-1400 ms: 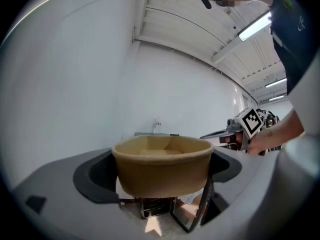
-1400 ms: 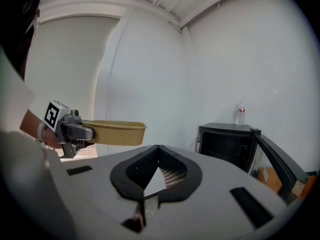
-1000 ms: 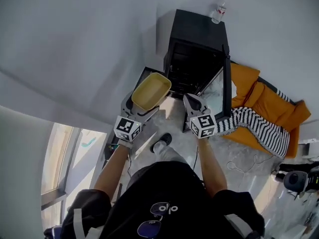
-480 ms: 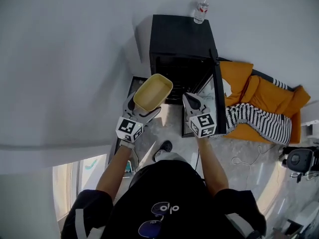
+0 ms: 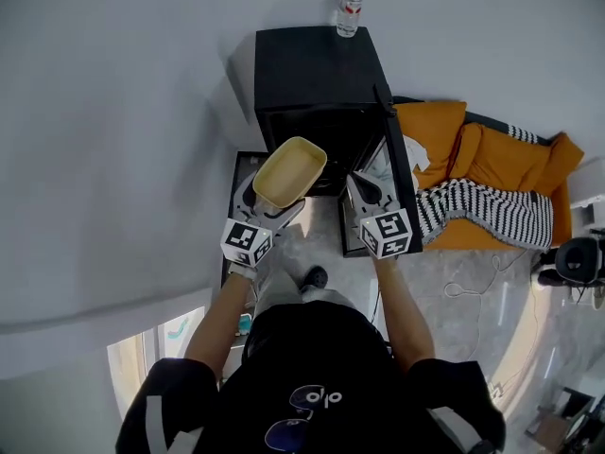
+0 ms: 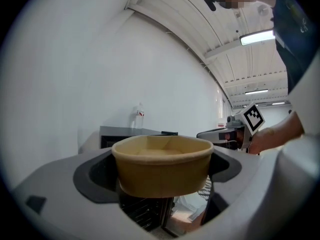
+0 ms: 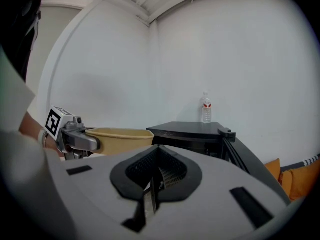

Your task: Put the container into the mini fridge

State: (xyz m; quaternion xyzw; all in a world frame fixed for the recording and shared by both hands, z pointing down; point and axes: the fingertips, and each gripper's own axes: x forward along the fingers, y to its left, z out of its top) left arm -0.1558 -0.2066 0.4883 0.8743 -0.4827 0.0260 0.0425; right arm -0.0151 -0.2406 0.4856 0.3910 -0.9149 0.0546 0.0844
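Fridge point(image 5: 317, 64) open against white wall point(image 5: 142, 112); left gripper point(image 5: 270, 202) clamps container point(image 5: 289, 171); right gripper point(image 5: 363, 193) closed.

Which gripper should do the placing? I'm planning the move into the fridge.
Left. The left gripper grips the container, right in front of the open mini fridge. The right gripper is shut and empty beside it.

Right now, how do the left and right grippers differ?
The left gripper holds the tan container, jaws spread wide on it; right gripper is empty, jaws shut. The left gripper sits before the mini fridge opening; right gripper nearer its open door. Both point toward the fridge.
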